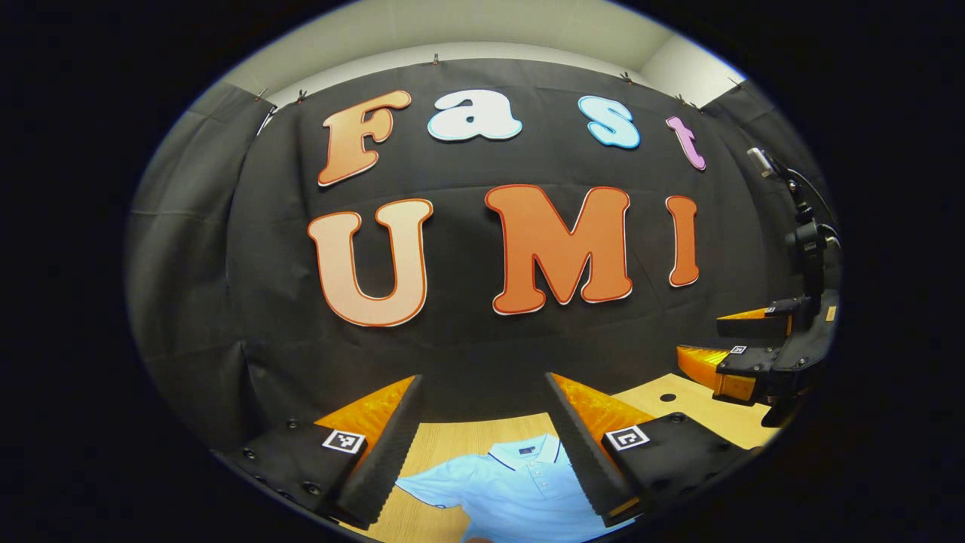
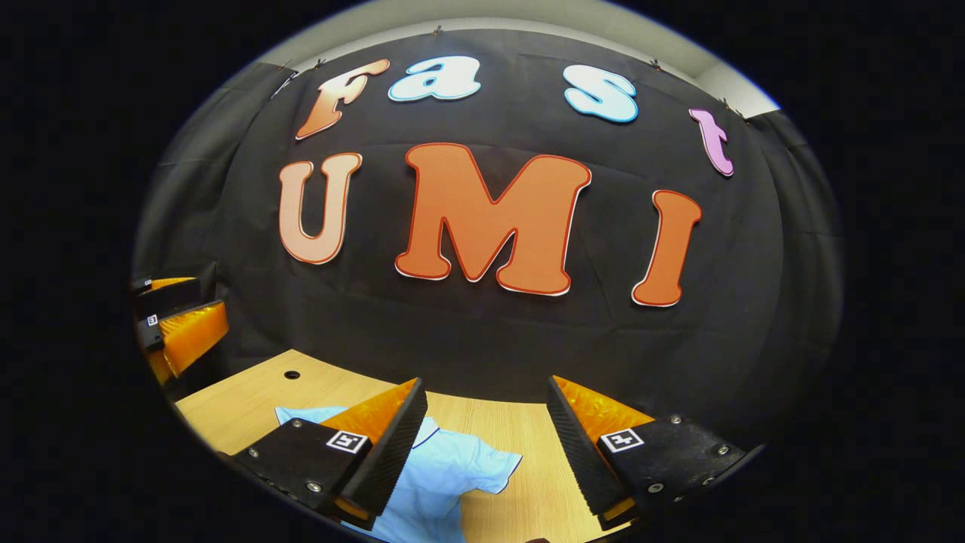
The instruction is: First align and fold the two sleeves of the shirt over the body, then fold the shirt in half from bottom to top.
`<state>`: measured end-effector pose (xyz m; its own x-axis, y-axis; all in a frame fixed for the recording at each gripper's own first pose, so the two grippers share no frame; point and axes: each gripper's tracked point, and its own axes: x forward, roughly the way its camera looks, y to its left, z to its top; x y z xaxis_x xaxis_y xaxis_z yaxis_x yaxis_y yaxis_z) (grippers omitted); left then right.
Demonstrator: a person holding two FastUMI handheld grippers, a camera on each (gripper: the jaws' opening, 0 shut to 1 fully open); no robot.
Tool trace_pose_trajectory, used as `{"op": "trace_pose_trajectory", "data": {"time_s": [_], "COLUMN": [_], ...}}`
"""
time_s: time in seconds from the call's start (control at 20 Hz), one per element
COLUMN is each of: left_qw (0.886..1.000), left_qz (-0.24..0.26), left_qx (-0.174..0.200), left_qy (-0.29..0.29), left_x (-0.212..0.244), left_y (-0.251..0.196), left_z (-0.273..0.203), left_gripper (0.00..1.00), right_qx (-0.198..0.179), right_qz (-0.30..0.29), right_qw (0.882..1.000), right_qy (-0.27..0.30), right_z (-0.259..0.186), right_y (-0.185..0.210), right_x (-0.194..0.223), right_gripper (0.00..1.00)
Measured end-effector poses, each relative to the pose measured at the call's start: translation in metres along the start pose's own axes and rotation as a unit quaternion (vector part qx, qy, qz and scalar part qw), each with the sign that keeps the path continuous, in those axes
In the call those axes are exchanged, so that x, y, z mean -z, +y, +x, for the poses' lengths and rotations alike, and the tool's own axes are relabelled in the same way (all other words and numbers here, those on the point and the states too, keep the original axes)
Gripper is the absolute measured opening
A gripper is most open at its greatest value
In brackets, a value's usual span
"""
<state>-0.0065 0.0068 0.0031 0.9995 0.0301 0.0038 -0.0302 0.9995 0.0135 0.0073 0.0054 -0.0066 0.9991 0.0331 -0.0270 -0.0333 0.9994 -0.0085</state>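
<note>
Shirt (image 1: 513, 490): a light blue polo with a collar and short button placket, lying flat and face up on the pale wooden worktop (image 1: 452, 441), low and ahead between the jaws of the left gripper (image 1: 482, 445). In the right gripper view the same shirt (image 2: 445, 475) sits below and to the left of the gap in the right gripper (image 2: 486, 449), with one short sleeve (image 2: 494, 467) spread out toward the middle of that gap. Both sets of jaws stand wide apart and hold nothing; both hang above the cloth, clear of it.

It looks like thin knit fabric, so likely light, limp and prone to wrinkle or drag if pulled across the wood. It should not slip much once pinched, but a shallow pinch may catch only the top layer. A sensible hold would be the outer hem of each sleeve, near its corner, lifting just enough to carry it over the body. The collar is stiffer and is best left alone. Neither sleeve appears folded yet.
</note>
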Motion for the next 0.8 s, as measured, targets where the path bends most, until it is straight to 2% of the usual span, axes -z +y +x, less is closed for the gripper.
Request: {"op": "trace_pose_trajectory", "data": {"time_s": [0.3, 0.75, 0.8], "left_qw": [1.000, 0.999, 0.998], "left_qz": [-0.004, 0.008, 0.009], "left_qx": [0.001, -0.037, -0.043], "left_qy": [0.003, 0.030, 0.035], "left_x": [0.002, 0.021, 0.024], "left_y": [-0.002, 0.018, 0.019], "left_z": [-0.005, -0.016, -0.016], "left_gripper": [1.00, 0.98, 1.00], "right_qx": [-0.008, 0.010, 0.013], "right_qz": [-0.016, -0.027, -0.027], "right_qw": [1.000, 0.992, 0.990], "right_qy": [0.016, 0.126, 0.137], "right_z": [0.013, 0.058, 0.066], "right_y": [0.004, -0.019, -0.022], "right_x": [0.009, 0.077, 0.084], "right_gripper": [0.96, 0.96, 0.96]}}
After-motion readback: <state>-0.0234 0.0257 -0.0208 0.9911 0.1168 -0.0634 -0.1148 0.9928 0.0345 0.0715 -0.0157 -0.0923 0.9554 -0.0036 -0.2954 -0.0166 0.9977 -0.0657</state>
